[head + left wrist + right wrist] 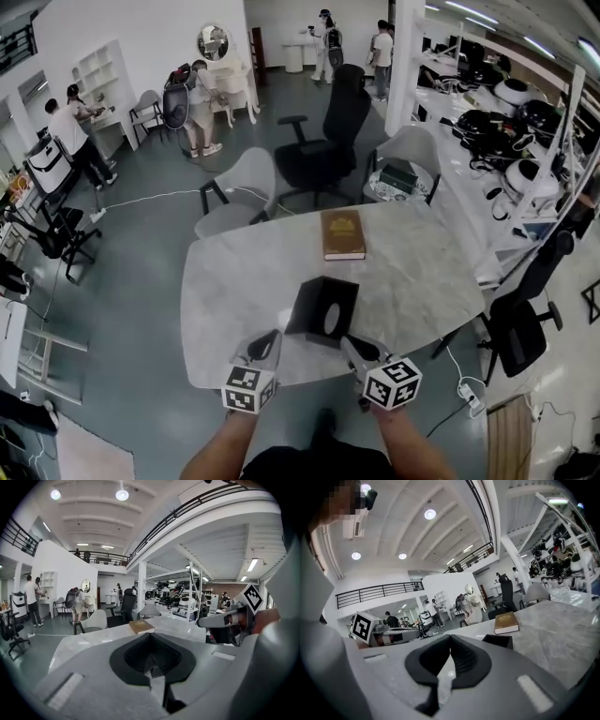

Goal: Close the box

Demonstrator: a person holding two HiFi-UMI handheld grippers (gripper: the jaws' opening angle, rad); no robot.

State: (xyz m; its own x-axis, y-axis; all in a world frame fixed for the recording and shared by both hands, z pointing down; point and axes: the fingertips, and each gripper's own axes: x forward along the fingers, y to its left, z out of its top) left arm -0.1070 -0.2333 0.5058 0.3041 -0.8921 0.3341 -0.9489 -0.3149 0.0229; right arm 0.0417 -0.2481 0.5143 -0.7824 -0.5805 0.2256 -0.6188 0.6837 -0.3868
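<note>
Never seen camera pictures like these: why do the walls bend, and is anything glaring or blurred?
Head view: a wide lens bows the room around the pale marble oval table; the black square box looks sharp. Left gripper view: fisheye, dark corners, a round ceiling lamp flares. Right gripper view: same bending; the brown hardback book is crisp.

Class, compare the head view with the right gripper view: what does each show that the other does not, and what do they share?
Head view only: the right gripper seen from above with its own marker cube, and the person's forearms. Right gripper view only: the round ceiling lamps, and that gripper's jaws seen close up, pressed together with nothing between them. Both: the brown hardback book, the black square box, the grey marble-patterned table and the left gripper.
</note>
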